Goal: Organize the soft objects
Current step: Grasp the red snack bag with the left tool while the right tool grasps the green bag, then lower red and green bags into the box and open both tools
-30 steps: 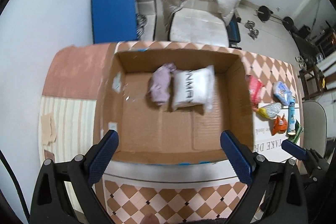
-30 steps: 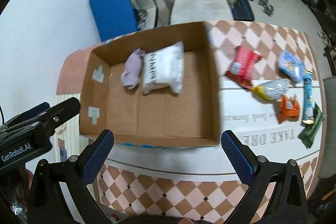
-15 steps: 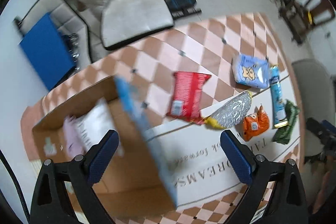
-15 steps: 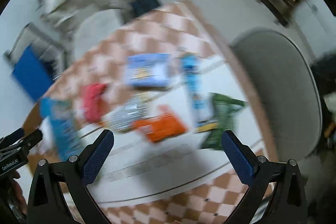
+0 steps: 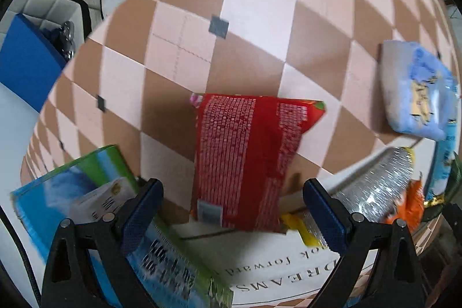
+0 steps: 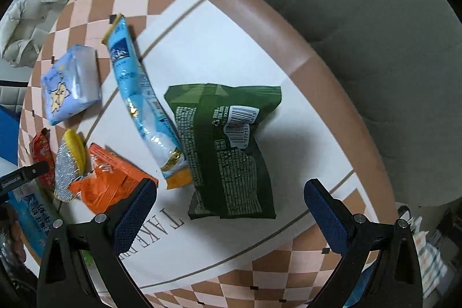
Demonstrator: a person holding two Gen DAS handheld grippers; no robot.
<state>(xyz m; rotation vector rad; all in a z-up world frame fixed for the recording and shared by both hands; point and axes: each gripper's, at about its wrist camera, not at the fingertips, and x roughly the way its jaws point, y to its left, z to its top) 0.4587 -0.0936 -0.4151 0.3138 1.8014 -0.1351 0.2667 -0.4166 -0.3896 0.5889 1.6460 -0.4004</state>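
Note:
My left gripper (image 5: 232, 210) is open and empty, its fingers on either side of a red snack packet (image 5: 245, 158) lying on the checkered table. My right gripper (image 6: 229, 210) is open and empty, its fingers on either side of a dark green packet (image 6: 228, 152). Beside that lie a long light-blue packet (image 6: 138, 97), an orange packet (image 6: 106, 181), a silver and yellow packet (image 6: 68, 163) and a pale blue tissue pack (image 6: 70, 82). The tissue pack (image 5: 418, 94) and silver packet (image 5: 378, 186) also show in the left wrist view.
The box's blue and green printed outer wall (image 5: 95, 221) stands at the left gripper's left finger. A white mat with lettering (image 6: 260, 54) covers the table's near part. A grey chair (image 6: 375, 48) stands past the table's edge (image 6: 288, 28).
Both grippers have swung away from the cardboard box to the right and come down close over the packets. The left is now over the red packet, the right over the green one.

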